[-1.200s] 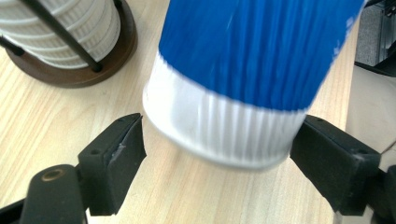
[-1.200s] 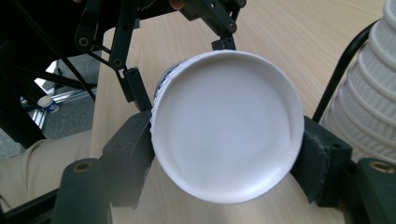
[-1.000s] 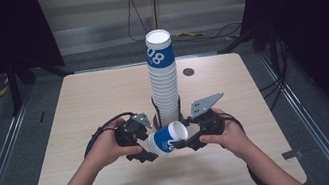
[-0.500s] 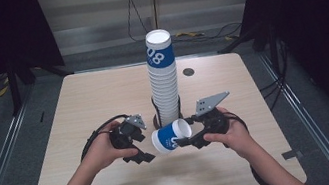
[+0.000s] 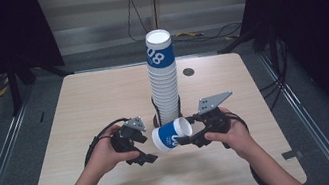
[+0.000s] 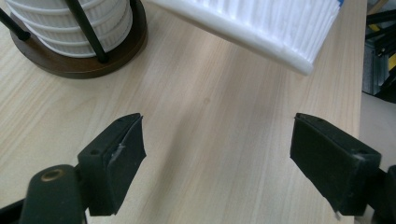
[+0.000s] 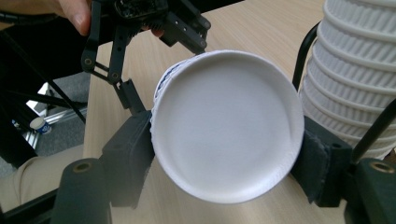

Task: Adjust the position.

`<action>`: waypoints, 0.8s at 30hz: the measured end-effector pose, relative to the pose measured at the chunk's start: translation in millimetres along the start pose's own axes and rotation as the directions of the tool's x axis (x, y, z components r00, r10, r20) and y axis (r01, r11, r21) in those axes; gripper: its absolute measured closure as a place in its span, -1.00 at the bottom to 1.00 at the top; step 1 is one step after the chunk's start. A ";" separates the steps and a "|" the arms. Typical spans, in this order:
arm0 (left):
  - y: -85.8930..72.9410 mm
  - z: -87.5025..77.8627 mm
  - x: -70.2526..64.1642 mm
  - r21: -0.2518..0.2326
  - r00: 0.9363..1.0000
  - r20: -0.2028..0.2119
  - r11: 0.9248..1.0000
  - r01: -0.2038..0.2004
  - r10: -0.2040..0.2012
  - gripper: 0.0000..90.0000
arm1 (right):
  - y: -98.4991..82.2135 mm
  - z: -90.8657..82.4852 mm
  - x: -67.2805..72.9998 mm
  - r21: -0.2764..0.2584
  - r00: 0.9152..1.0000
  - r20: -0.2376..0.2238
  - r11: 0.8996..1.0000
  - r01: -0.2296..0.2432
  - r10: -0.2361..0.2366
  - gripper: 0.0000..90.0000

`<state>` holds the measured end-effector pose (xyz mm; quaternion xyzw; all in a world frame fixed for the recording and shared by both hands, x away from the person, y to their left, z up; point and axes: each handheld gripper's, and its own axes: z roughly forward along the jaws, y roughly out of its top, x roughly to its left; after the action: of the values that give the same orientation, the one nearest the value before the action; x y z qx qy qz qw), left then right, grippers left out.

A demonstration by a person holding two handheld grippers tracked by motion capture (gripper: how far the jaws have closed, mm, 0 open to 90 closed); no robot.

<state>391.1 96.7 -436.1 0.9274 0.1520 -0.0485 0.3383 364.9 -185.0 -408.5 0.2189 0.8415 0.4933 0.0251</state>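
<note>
I have the right claw (image 7: 224, 154) clenched on 1 paper cup (image 5: 172, 135), held sideways above the bench (image 5: 79, 111) just before the cup stack (image 5: 163, 80). Left claw (image 6: 217, 154) released, empty. Risk: squeezing crushes the cup; swinging rearward knocks the stack. Free room lies leftward and near the front edge.

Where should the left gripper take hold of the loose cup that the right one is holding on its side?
Probably the blue wall near the base of the cup, coming from the left gripper side. The cup lies sideways, base toward it, and the right gripper already clamps the rim end.
</note>
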 end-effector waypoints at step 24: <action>1.9 12.3 -3.0 -0.084 1.000 0.011 0.996 0.018 -0.017 -0.60 | -2.9 -0.2 -2.3 0.013 1.000 -0.007 1.000 -0.016 0.016 -0.38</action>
<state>389.0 86.7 -443.8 0.9107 0.1602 -0.0495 0.3774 365.9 -187.2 -411.3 0.2242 0.8430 0.4887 0.0166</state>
